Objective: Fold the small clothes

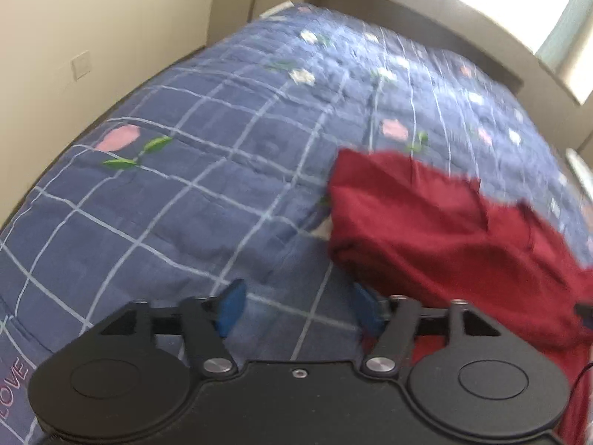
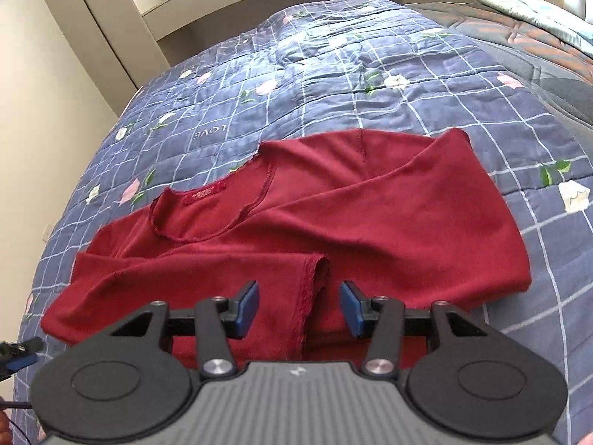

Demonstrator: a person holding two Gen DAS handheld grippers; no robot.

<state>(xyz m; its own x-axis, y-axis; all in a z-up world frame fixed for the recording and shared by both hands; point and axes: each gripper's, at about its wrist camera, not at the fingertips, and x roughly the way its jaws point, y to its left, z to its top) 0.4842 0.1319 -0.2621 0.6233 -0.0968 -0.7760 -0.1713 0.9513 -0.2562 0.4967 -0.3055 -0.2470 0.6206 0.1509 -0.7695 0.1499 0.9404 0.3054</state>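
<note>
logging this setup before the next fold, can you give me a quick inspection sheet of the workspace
surface: bed with a blue checked floral quilt, wrinkled in places.
job's things: one red top lying on the quilt, neckline with label facing up, one sleeve folded across the body.
clutter: a darker patterned blanket and pale bedding at the far right edge.
grippers: left tool open over bare quilt beside the top; right tool open over the sleeve's cuff, holding nothing.
cables: a dark cable and plug at the lower left of the right wrist view.
surroundings: beige walls, a wall plate, a window.
</note>
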